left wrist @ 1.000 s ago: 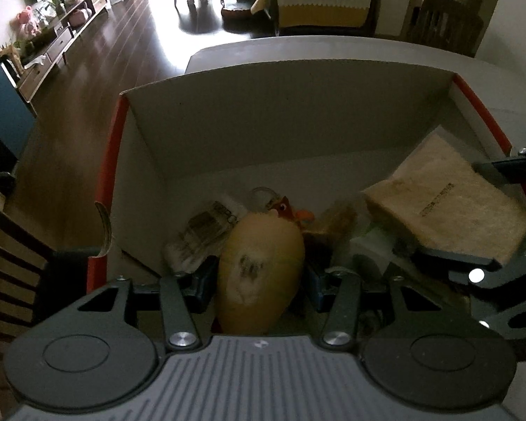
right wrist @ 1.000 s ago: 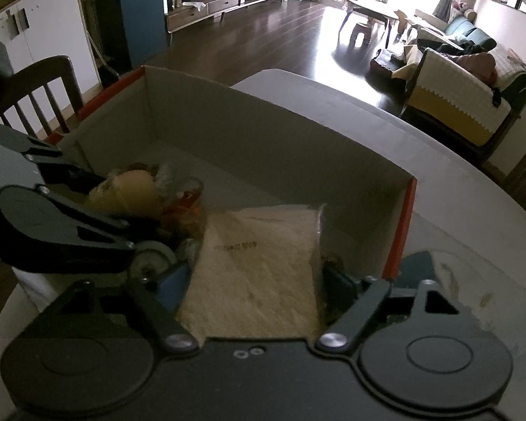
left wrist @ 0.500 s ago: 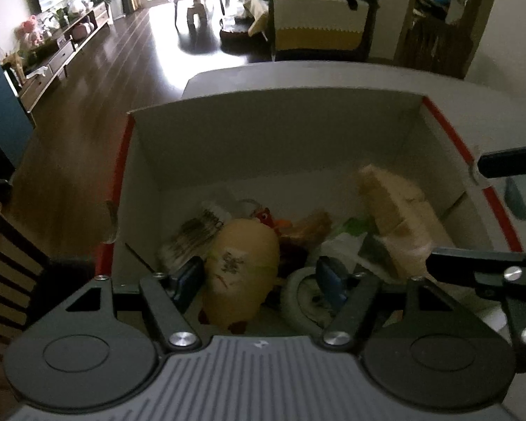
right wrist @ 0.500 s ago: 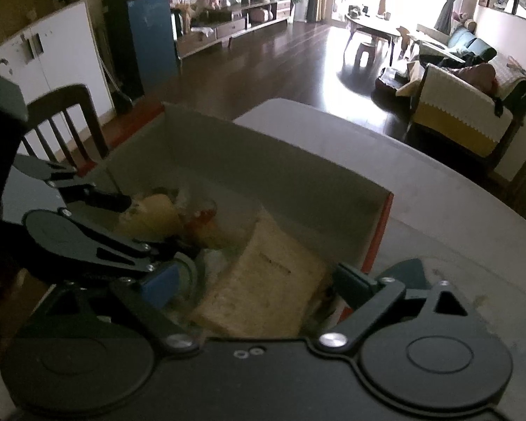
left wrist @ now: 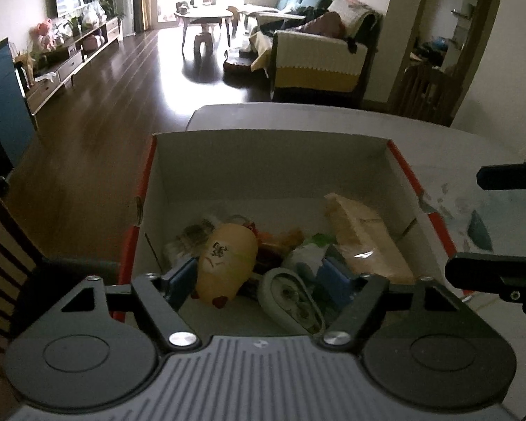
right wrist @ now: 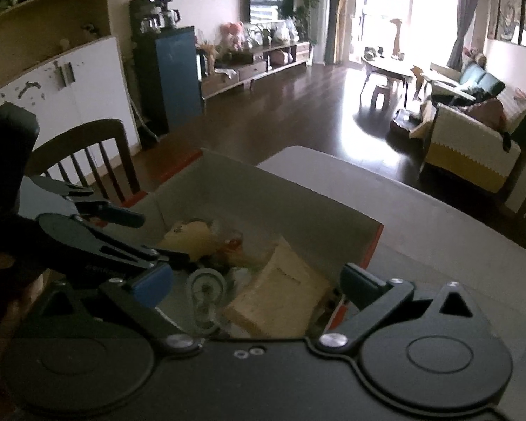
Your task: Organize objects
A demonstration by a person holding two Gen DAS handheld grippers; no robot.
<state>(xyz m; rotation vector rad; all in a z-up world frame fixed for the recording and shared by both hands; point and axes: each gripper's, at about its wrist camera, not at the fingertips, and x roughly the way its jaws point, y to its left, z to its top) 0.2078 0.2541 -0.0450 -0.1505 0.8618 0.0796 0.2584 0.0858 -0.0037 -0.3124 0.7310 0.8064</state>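
A cardboard box (left wrist: 273,165) with red edges stands on the grey table (left wrist: 473,161). Inside lie a yellow rounded toy (left wrist: 226,261), a slice of bread (left wrist: 364,242) leaning at the right wall, a grey round item (left wrist: 287,298) and several small things. My left gripper (left wrist: 259,277) hangs open above the box's near end, holding nothing. In the right wrist view the box (right wrist: 263,203) holds the bread (right wrist: 280,298) and the yellow toy (right wrist: 189,242). My right gripper (right wrist: 257,282) is open above the bread, empty. The left gripper (right wrist: 98,238) shows at the left.
A dark wooden chair (right wrist: 87,154) stands close to the box's left side. The table (right wrist: 438,245) stretches right of the box. Beyond the table lie dark floor, a sofa (left wrist: 315,66) and a TV unit (right wrist: 249,66). The right gripper's fingers (left wrist: 491,273) reach in from the right.
Both grippers opened and let go: the yellow toy and the bread dropped into the box. Both grippers then rose and drew back from it.
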